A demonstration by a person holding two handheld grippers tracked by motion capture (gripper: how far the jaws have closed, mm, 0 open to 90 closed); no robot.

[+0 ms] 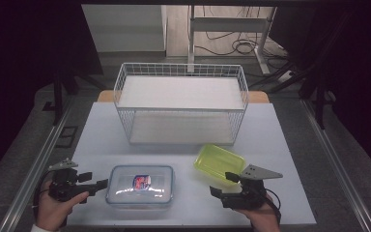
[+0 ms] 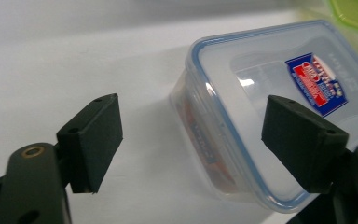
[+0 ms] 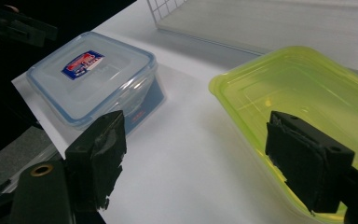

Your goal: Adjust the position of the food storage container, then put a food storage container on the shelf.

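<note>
Two wide-open claws, left claw (image 1: pixel 95 187) beside the clear lidded rectangular plastic box (image 1: pixel 140 185) on the white bench (image 1: pixel 183 145), right claw (image 1: pixel 222 183) at the shallow yellow-green plastic tray (image 1: pixel 219 162), could shove either aside.

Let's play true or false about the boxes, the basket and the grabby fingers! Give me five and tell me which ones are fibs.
1. The clear plastic box with the blue-rimmed lid has its lid on. True.
2. The yellow-green plastic container sits inside the white wire basket. False: it lies on the white table, in front of the basket.
3. The left gripper has its fingers apart. True.
4. The right gripper is squeezing the yellow-green container. False: it is open, gripping nothing.
5. The clear box has a red and blue sticker on top. True.
</note>
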